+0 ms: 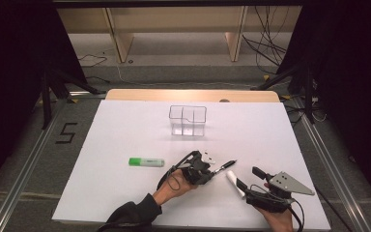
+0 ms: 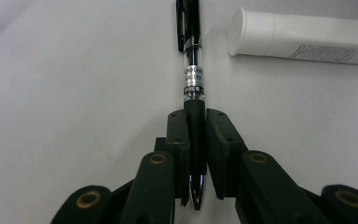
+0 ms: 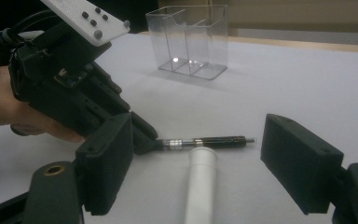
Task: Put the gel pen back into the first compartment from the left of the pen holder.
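**Left jaws clamp the pen**

The left gripper [image 2: 196,140] view shows the pads pressing the pen [image 2: 193,70] by its black grip, tip toward the camera; the high view adds a green marker [image 1: 146,162] well off left. The pen is clear-barrelled, black-capped, flat on the table [image 1: 125,130]. The right gripper [image 3: 205,172] gapes wide around one white tube [image 3: 200,182], not touching. One clear holder [image 3: 189,39] stands behind.

A clear divided container [image 1: 188,120] is seen upright on the white worktop [image 1: 125,130] toward twelve o'clock. A green highlighter [image 1: 146,162] is found lying flat at about nine o'clock, well apart.
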`<move>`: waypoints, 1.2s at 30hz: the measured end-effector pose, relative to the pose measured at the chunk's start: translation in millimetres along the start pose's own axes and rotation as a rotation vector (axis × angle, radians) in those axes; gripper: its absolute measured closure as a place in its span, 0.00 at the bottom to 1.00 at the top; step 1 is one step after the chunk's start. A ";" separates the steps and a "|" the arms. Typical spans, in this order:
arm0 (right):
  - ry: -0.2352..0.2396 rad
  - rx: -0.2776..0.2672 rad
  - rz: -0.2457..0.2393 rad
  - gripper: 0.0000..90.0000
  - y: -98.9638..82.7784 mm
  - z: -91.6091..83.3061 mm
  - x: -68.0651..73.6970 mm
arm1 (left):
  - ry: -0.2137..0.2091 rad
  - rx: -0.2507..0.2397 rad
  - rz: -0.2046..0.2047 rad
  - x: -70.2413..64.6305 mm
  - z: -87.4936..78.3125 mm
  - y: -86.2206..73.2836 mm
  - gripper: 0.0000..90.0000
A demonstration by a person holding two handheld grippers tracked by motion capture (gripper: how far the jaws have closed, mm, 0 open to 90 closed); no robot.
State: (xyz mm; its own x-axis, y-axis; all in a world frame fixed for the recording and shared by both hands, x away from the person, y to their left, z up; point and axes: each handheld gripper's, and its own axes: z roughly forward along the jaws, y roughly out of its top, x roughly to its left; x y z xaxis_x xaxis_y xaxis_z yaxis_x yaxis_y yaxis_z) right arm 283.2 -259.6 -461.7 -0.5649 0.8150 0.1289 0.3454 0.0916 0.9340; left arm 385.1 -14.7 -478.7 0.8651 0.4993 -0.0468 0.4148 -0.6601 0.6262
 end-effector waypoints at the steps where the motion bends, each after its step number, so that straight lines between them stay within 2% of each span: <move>1: 0.000 -0.001 0.000 0.29 0.0 0.0 0.0 | -0.001 -0.003 -0.004 0.5 0.0 -0.2 0.89; 6: 0.000 -0.003 -0.001 0.29 0.0 -0.4 -0.3 | 0.007 -0.029 -0.016 6.8 -6.4 1.0 0.89; 10: -0.001 -0.006 -0.003 0.29 0.2 -0.7 -0.3 | -0.005 -0.058 -0.037 16.8 -18.2 2.7 0.89; 21: -0.001 -0.013 -0.012 0.29 1.8 -0.7 2.2 | -0.065 -0.098 -0.076 42.8 -57.7 1.2 0.89; 25: 0.003 -0.015 -0.038 0.29 4.5 -0.7 6.4 | -0.078 -0.091 -0.073 47.5 -69.9 -0.5 0.89; 28: 0.005 -0.014 -0.076 0.29 7.4 -0.2 10.8 | -0.088 -0.074 -0.059 48.2 -77.5 -2.4 0.89; 32: 0.017 -0.015 -0.113 0.29 12.0 3.0 16.6 | -0.102 -0.036 -0.038 45.6 -82.3 -6.3 0.89; 36: 0.026 0.001 -0.191 0.29 17.4 7.6 25.7 | -0.119 -0.009 -0.032 43.3 -85.6 -9.9 0.89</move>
State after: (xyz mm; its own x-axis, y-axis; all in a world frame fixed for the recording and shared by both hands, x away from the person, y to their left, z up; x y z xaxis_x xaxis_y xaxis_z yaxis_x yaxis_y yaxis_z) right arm 280.4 -232.7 -444.7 -0.6396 0.7675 -0.0424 0.2302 0.2439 0.9421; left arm 394.4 61.5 -420.3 0.8791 0.4496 -0.1582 0.4406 -0.6398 0.6297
